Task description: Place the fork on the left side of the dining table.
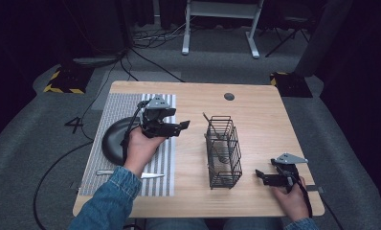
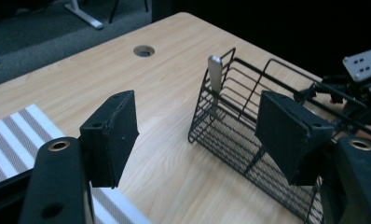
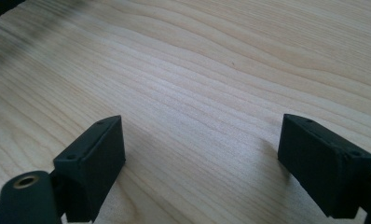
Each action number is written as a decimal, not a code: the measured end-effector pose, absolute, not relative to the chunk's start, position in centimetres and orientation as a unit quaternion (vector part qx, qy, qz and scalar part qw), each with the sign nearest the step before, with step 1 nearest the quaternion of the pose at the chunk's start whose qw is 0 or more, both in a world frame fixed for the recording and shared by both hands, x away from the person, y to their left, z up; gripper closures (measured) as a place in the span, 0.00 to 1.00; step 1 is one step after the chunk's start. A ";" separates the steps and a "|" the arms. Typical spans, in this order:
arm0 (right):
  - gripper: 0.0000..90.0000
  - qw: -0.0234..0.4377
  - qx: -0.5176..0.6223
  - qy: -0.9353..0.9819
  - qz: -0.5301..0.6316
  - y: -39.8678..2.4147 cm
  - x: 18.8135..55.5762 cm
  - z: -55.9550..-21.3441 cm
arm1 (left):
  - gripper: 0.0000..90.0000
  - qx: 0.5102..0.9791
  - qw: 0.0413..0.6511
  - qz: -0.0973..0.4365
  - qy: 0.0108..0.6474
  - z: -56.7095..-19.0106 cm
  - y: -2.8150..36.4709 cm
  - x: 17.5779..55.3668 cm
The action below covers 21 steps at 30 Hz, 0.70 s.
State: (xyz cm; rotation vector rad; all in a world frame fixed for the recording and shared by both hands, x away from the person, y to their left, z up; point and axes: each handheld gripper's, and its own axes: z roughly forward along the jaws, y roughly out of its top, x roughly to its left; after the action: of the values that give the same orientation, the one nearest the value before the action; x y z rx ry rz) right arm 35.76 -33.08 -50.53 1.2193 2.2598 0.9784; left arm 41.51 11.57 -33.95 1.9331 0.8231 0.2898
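A black wire basket (image 1: pixel 223 153) stands upright in the middle of the wooden table (image 1: pixel 255 110), with a metal utensil handle (image 1: pixel 208 120) sticking up from its far end. My left gripper (image 1: pixel 181 125) hovers over the striped mat (image 1: pixel 126 103), left of the basket and pointing at it. In the left gripper view, my left gripper (image 2: pixel 197 126) is open and empty, with the basket (image 2: pixel 230 140) and the utensil handle (image 2: pixel 215 77) just beyond. My right gripper (image 1: pixel 259 175) rests low near the front right corner. It stands open over bare wood (image 3: pixel 202 154).
A black round plate (image 1: pixel 113 141) lies on the mat's left side. A knife (image 1: pixel 152 176) lies across the mat's front edge. A cable hole (image 1: pixel 229 96) sits near the table's far edge. Dark floor and cables surround the table.
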 end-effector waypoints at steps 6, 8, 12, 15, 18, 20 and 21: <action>0.17 0.195 0.435 0.806 0.349 -33.1 35.8 -50.5 | 0.34 0.800 0.480 0.127 0.337 -33.9 9.8 42.8; 0.17 0.196 0.435 0.807 0.349 -33.1 35.8 -50.5 | 0.34 0.802 0.476 0.132 0.336 -34.1 9.2 43.1; 0.17 0.196 0.435 0.807 0.349 -33.1 35.8 -50.5 | 0.35 0.801 0.473 0.125 0.346 -34.5 8.6 43.8; 0.17 0.196 0.434 0.807 0.350 -33.1 35.7 -50.5 | 0.36 0.799 0.473 0.118 0.351 -35.0 8.1 44.5; 0.17 0.196 0.434 0.807 0.350 -33.1 35.7 -50.5 | 0.37 0.801 0.470 0.118 0.352 -35.1 7.7 44.7; 0.17 0.196 0.434 0.807 0.350 -33.1 35.7 -50.5 | 0.43 0.802 0.467 0.111 0.355 -35.4 7.1 45.1; 0.17 0.196 0.434 0.807 0.350 -33.1 35.7 -50.5 | 0.46 0.802 0.467 0.111 0.355 -35.4 7.1 45.1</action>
State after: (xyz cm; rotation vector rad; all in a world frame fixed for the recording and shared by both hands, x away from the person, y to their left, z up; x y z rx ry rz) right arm 35.74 -33.10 -50.52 1.2150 2.2611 0.9795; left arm 45.06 7.08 -35.40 1.9690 0.8710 0.2719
